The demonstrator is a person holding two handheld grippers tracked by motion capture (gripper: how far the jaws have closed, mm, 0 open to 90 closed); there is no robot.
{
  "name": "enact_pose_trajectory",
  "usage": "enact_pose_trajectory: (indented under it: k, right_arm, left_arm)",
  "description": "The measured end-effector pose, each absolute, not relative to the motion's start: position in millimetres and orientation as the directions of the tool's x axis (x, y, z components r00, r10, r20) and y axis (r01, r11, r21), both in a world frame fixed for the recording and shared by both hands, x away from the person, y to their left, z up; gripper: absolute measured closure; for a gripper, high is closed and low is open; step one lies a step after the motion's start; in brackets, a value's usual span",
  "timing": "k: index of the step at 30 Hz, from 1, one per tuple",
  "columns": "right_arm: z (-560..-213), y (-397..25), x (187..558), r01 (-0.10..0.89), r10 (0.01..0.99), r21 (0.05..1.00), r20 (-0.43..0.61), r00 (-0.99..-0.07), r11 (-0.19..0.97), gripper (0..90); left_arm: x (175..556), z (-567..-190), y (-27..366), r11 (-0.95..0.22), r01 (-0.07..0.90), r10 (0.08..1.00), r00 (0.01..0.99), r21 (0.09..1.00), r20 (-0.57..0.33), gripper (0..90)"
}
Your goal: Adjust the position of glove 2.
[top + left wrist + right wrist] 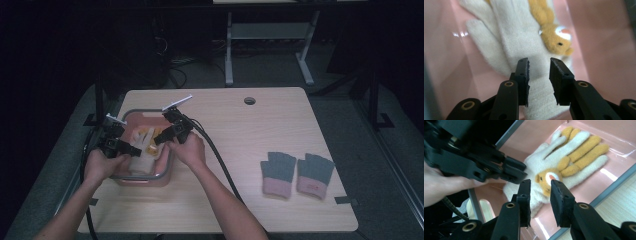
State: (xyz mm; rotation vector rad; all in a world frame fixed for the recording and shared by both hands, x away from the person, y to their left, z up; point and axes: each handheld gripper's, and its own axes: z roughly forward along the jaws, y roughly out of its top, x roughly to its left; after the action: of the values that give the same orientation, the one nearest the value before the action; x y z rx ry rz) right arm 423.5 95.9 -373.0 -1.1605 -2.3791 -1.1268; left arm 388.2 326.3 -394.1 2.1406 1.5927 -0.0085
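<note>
In the pink bin (162,178) at the table's (240,145) left side lies a pair of cream knit gloves (554,162), stacked, the upper one with orange fingers and a small orange animal face. Both grippers dip into the bin over them. The left gripper (539,75) has its jaws parted and empty, poised over the cuff end of the lower cream glove (524,50) — likely to pin or lift it. The right gripper (539,192) is also spread, gripping nothing, aimed at the animal face (547,180), probably to peel the top glove away. A grey-and-pink fingerless pair (297,174) already lies flat on the table, well apart — seemingly the spot for sorted pairs.
</note>
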Motion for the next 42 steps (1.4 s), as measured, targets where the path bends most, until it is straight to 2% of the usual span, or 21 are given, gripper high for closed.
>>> enact_pose_trajectory:
  k: [7, 11, 20, 26, 35, 42]
  right_arm:
    - [-368, 88, 421, 0.756, 0.550, 0.548, 0.530, -0.645, 0.359, 69.2]
    - [-367, 84, 421, 0.756, 0.546, 0.551, 0.534, -0.645, 0.354, 69.0]
    - [-364, 73, 420, 0.759, 0.534, 0.560, 0.552, -0.640, 0.332, 67.4]
    - [-357, 57, 419, 0.763, 0.519, 0.569, 0.573, -0.635, 0.306, 64.4]
    - [-348, 37, 416, 0.752, 0.512, 0.590, 0.567, -0.645, 0.294, 61.0]
    - [-337, 8, 411, 0.735, 0.531, 0.613, 0.537, -0.656, 0.289, 57.7]
  left_arm:
    - [394, -402, 320, -0.267, 0.914, 0.917, 0.338, 0.304, -0.210, 69.1]
    - [395, -400, 319, -0.262, 0.913, 0.917, 0.337, 0.314, -0.214, 66.7]
    - [389, -378, 322, -0.201, 0.881, 0.896, 0.342, 0.427, -0.284, 62.4]
    - [384, -364, 321, -0.179, 0.845, 0.862, 0.382, 0.504, -0.334, 60.9]
    - [377, -350, 309, -0.164, 0.803, 0.818, 0.435, 0.573, -0.376, 56.2]
    - [372, -342, 292, -0.166, 0.778, 0.789, 0.474, 0.606, -0.392, 49.3]
